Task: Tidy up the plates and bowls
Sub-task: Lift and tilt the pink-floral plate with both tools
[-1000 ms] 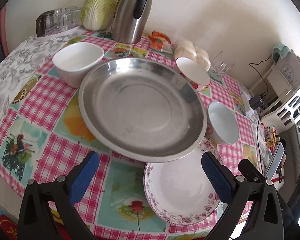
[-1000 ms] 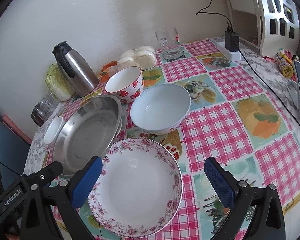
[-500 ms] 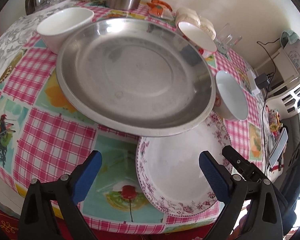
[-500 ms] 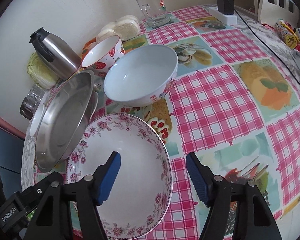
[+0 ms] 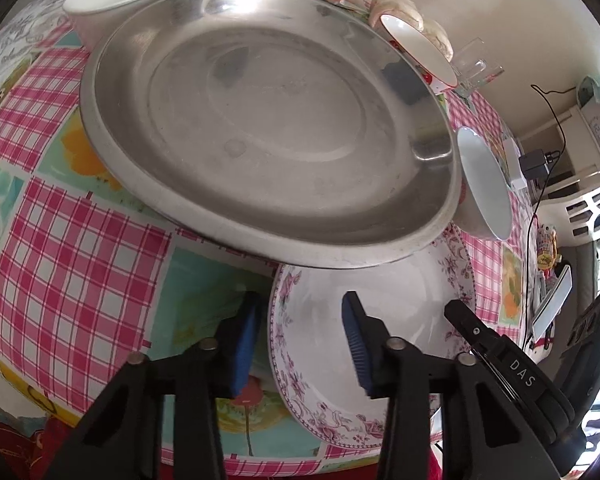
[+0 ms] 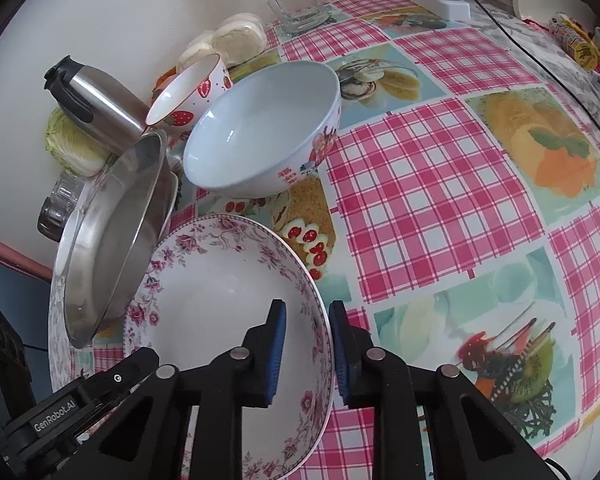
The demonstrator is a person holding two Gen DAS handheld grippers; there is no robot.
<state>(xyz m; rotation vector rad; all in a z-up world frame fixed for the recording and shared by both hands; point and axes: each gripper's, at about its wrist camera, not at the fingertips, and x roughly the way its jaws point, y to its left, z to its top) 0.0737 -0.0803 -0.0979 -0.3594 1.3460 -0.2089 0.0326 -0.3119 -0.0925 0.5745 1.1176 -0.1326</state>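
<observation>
Both grippers have dropped toward the floral plate (image 6: 220, 320) since the earlier frames, and their fingers have gone from wide apart to a narrow gap; we now see the left gripper (image 5: 300, 344) straddling the plate's left rim at the bottom centre of its view, one finger outside over the worktop (image 5: 80, 264) and one inside the well, closing but with daylight on both sides of the rim; the right gripper (image 6: 306, 354) straddles the right rim low in its frame, its fingers closing and nearly on the china, though we cannot tell whether the pads press yet. The floral plate sits at the near edge of the worktop, and the steel pan (image 5: 268, 120) overlaps its far rim, seemingly resting on it; that is our main worry, since lifting the plate could tip or drag the pan, which might knock the white bowl (image 6: 260, 128) beside it or the strawberry bowl (image 6: 192, 92) behind. We also judge the glazed rim slippery, so a shallow or uneven pinch could let one side slide free and drop the plate off the worktop's edge; closing at different moments could twist it sideways.
</observation>
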